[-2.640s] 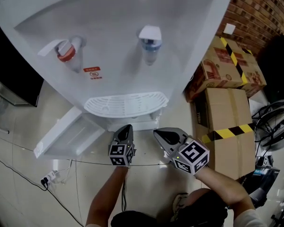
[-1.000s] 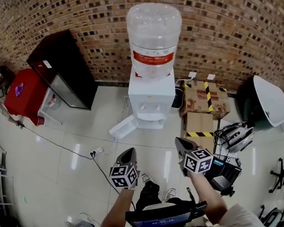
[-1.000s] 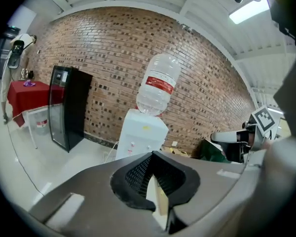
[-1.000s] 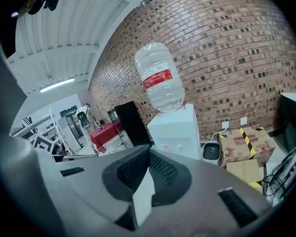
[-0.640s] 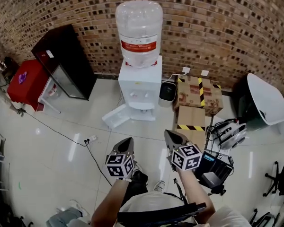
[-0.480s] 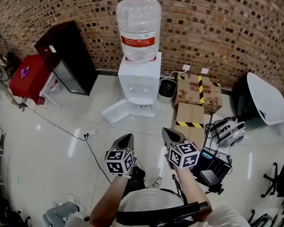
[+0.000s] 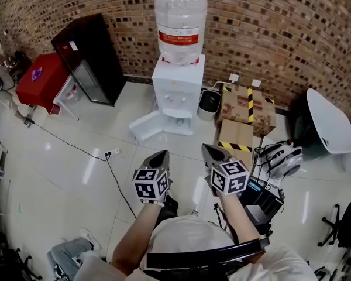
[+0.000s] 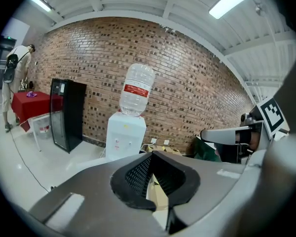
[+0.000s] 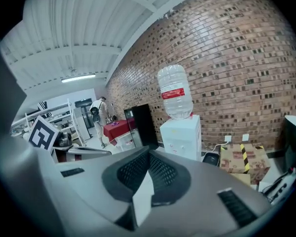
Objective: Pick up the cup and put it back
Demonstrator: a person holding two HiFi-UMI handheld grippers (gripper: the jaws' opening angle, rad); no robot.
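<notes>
- Head view: left gripper (image 7: 161,155) and right gripper (image 7: 208,150) side by side above tiled floor, well apart from water dispenser (image 7: 176,92).
- Both pairs of jaws closed, gripping nothing.
- Cup nowhere in view; impossible to tell whether already put back or not yet picked up.

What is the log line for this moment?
left gripper: shut, empty | right gripper: shut, empty | water dispenser: far ahead | cup: not in view

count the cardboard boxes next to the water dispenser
2. One cardboard box sits by the brick wall, right of the water dispenser; the other lies just in front of it, nearer the camera. Others could be hidden behind clutter.
</notes>
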